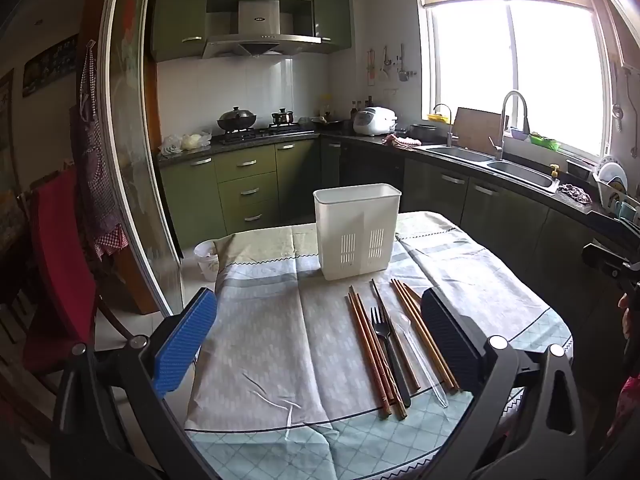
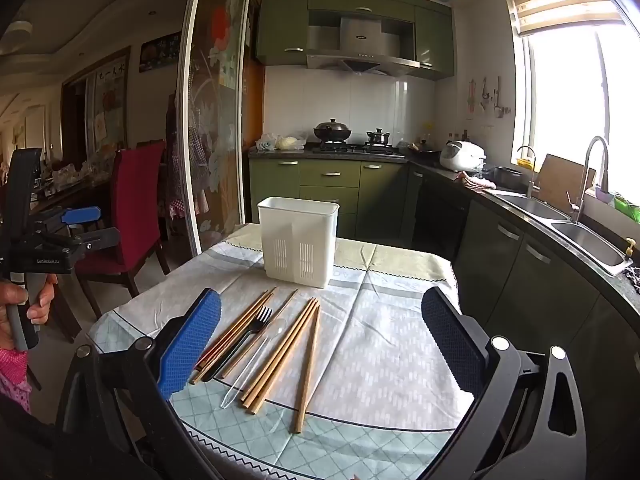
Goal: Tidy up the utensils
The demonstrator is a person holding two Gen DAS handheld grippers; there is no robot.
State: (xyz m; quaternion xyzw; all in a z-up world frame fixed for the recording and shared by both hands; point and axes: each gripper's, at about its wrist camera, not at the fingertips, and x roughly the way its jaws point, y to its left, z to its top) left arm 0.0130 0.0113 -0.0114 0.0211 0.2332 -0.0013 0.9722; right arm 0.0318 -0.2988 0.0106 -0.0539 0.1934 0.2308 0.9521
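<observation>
A white slotted utensil holder (image 1: 357,231) (image 2: 298,240) stands upright on the cloth-covered table (image 1: 260,340) (image 2: 380,340). In front of it lie several wooden chopsticks (image 1: 370,350) (image 2: 288,352), a black fork (image 1: 386,344) (image 2: 244,340) and a clear plastic spoon (image 1: 420,358) (image 2: 256,360). My left gripper (image 1: 320,332) is open and empty, hovering above the table just left of the utensils. My right gripper (image 2: 320,344) is open and empty above the utensils. The left gripper also shows at the left edge of the right wrist view (image 2: 84,226).
A red chair (image 2: 136,216) (image 1: 60,280) stands left of the table by a glass sliding door (image 2: 212,120). Green cabinets, a stove with pots (image 1: 248,124) and a sink (image 1: 516,170) line the far and right walls. A white bin (image 1: 208,260) sits on the floor.
</observation>
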